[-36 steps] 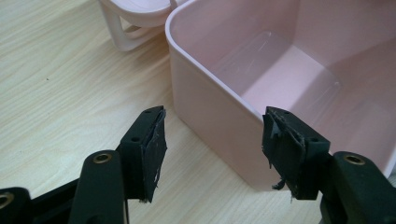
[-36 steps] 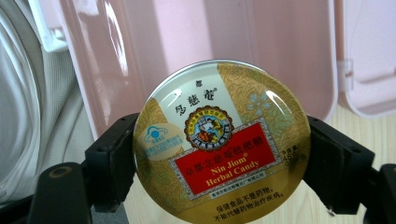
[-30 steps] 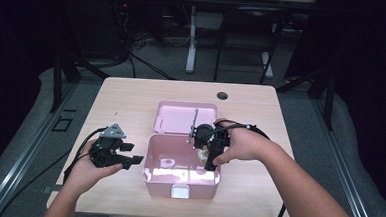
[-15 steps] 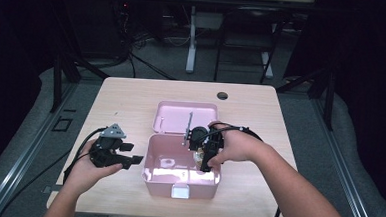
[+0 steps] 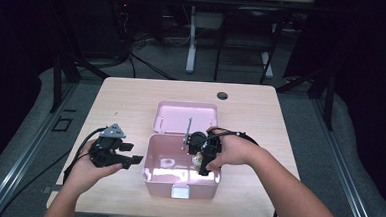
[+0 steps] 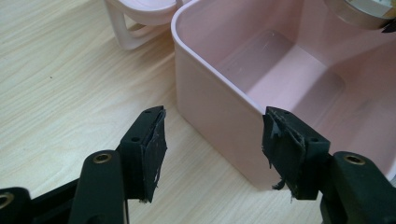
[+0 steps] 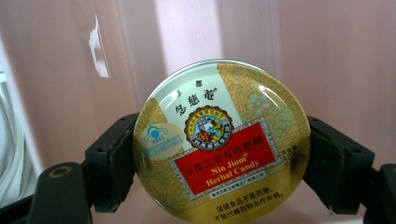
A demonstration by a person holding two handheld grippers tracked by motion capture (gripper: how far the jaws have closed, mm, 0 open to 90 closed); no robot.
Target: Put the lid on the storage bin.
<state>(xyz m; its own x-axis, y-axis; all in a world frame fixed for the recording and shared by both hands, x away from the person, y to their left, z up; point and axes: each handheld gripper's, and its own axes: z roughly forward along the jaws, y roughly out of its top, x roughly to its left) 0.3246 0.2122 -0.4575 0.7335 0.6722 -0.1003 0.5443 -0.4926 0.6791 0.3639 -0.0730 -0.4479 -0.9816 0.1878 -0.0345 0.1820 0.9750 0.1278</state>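
Woodgrain table [image 5: 131, 105] bears glossy pink box [image 5: 157, 179], round tin [image 7: 222, 140] clamped.

The round candy tin [image 7: 222, 140] clamped between the right tongs [image 7: 219, 163] bears print on its lid. A red band across the middle reads "Nin Jiom Herbal Candy" in gold letters, with Chinese characters in a line above those words. Larger Chinese characters stand near the lid's top, and small Chinese print runs along its bottom edge.

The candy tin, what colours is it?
The candy tin is gold with a red label and a pale green top; the right gripper view shows it best.
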